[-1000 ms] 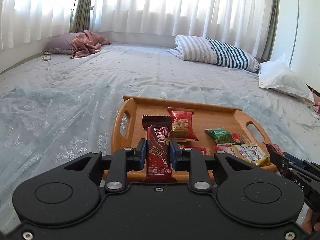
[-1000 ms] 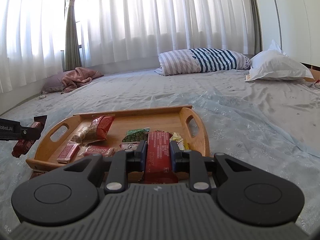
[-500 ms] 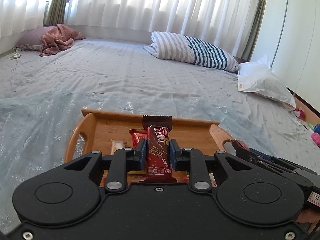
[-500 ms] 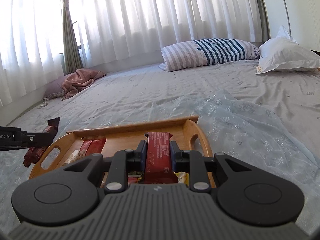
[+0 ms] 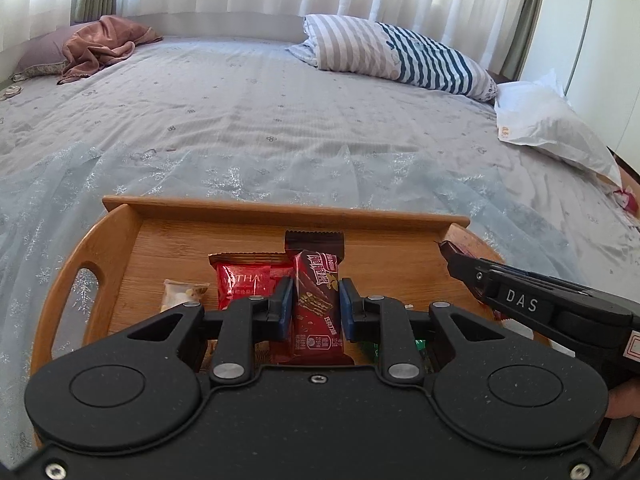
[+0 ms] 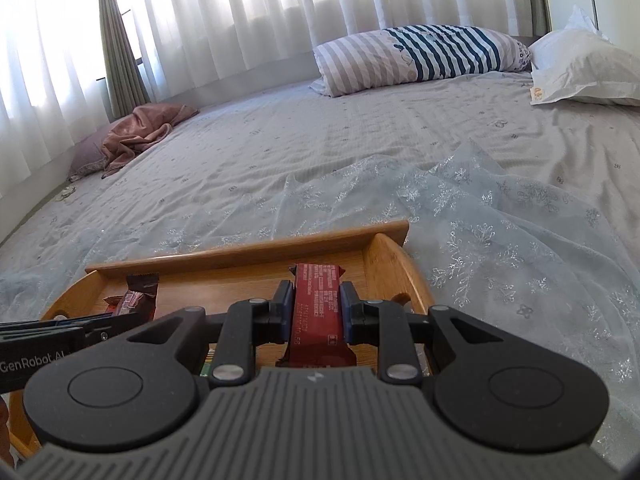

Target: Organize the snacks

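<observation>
Both hand-held grippers hang over the wooden tray (image 5: 120, 236), each clamped on a wrapped bar. In the lower middle of the left wrist view, the left hand-held gripper (image 5: 312, 306) pinches a dark red chocolate wafer bar (image 5: 318, 300) across its width, its long axis pointing straight ahead toward the tray's far wall. The right hand-held gripper (image 6: 312, 308) holds a plain red bar (image 6: 318, 308) the same way, lengthwise between its blue pads, near the tray's right handle (image 6: 404, 276). Bare tray floor lies directly ahead of and below each bar, so the likely next move is a short lowering and release. The wrappers are glossy crinkled foil with serrated ends; the tray is smooth bamboo with a raised rim. A red packet (image 5: 248, 280) lies just left of the left bar. The tray rests on the bed (image 5: 260, 132), on a sheer snowflake-patterned cloth (image 6: 480, 240).
</observation>
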Available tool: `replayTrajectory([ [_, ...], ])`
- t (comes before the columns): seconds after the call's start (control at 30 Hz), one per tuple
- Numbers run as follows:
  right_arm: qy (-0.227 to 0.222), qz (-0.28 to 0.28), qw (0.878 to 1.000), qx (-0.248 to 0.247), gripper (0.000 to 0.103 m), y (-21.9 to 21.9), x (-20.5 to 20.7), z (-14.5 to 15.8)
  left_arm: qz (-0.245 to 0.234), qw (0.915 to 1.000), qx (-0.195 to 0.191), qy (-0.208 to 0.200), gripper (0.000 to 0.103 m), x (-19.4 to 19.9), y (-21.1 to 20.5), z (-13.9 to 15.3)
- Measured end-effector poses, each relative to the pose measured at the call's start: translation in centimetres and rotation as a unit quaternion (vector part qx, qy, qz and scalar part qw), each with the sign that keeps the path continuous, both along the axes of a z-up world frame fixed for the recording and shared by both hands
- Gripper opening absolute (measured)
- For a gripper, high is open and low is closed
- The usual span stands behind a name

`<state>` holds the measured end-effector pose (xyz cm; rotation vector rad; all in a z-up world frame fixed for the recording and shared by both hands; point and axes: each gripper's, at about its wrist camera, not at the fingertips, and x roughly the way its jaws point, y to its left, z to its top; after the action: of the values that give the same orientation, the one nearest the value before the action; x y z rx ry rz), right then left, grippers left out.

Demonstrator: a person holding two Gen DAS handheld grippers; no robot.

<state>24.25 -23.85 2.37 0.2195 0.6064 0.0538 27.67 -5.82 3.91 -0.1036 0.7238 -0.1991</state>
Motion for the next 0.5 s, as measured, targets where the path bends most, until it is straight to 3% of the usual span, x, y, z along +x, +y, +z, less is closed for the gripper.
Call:
replayTrajectory([
  [0.17, 0.021, -0.007, 1.000, 0.003, 0.028, -0.1, 1.3, -1.4, 0.000, 1.0000, 0.003, 0.009, 0.023, 1.1, -0.6, -1.2],
  [0.5, 0.021, -0.005, 1.000, -0.013, 0.028, 0.6, 1.7, -2.1, 0.007, 0.9997, 0.021, 0.013, 0.023, 2.1, -1.2, -2.4],
])
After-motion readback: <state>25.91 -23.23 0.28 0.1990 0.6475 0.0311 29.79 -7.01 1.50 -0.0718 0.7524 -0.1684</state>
